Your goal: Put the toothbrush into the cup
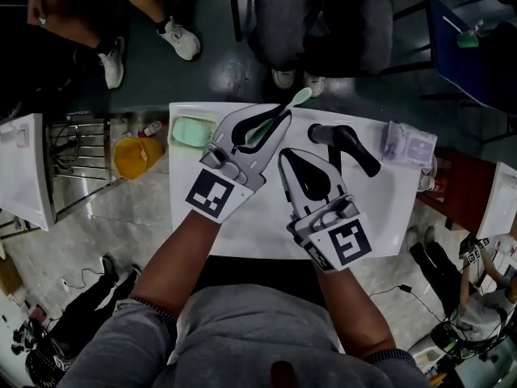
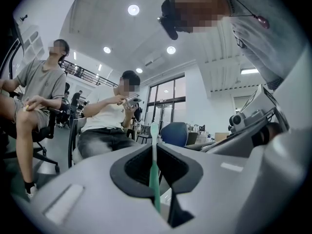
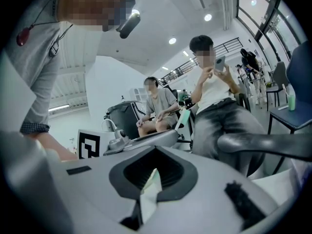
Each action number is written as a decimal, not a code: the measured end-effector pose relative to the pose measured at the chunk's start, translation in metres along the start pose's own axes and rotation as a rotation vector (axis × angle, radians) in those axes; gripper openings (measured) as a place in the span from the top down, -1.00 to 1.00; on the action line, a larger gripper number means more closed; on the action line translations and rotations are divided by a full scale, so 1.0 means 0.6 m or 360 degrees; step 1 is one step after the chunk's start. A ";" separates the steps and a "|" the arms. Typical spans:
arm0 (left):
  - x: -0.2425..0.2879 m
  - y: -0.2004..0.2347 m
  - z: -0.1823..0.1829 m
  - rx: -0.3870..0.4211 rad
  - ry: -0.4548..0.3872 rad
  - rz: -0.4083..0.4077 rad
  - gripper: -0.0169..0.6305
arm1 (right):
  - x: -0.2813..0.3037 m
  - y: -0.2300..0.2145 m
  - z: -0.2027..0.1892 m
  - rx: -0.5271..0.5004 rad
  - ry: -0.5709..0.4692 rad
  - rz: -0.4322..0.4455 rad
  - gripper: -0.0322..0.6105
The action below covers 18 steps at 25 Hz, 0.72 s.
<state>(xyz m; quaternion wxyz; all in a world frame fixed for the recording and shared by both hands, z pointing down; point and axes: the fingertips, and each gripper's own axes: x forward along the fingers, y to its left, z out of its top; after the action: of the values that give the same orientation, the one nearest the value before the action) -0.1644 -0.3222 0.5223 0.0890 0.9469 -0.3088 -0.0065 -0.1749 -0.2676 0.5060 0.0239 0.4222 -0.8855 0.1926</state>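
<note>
1. The toothbrush (image 1: 292,105) is lifted off the desk (image 1: 242,225). It is gripped by its handle, and its brush head pokes out past the fingertips toward the desk's far edge.
2. The left gripper (image 1: 275,124) holds it. Its fingers (image 2: 122,172) are narrow and press the green handle from both sides.
3. The right gripper (image 1: 289,158) hangs just beside it. Its fingers are drawn together with nothing visibly between them.
4. A pale green container (image 1: 191,130) sits at the desk's far left corner. It is probably the cup, though I cannot tell for sure. The toothbrush is near it but apart, and not over it.
5. A dark handled appliance (image 1: 346,144) and a clear packet (image 1: 408,144) lie to the far right.
6. I judge the pick-up done. Carrying the brush over the cup, lowering it in and letting go remain.
</note>
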 end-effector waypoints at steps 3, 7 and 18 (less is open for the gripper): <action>-0.002 0.002 -0.002 -0.0010 -0.0006 0.0003 0.84 | -0.003 -0.004 -0.009 -0.0014 0.0037 -0.0015 0.86; 0.001 -0.001 0.005 -0.0011 -0.0034 -0.0007 0.84 | -0.005 -0.005 -0.014 -0.0019 0.0051 -0.0017 0.86; 0.006 0.001 -0.038 0.0055 0.0077 0.0009 0.83 | -0.006 -0.016 -0.025 -0.0011 0.0069 -0.0018 0.86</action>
<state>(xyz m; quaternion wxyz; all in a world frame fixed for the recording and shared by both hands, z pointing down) -0.1600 -0.3210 0.5449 0.0800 0.9474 -0.3092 0.0218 -0.1673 -0.2651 0.5222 0.0456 0.4228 -0.8830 0.1986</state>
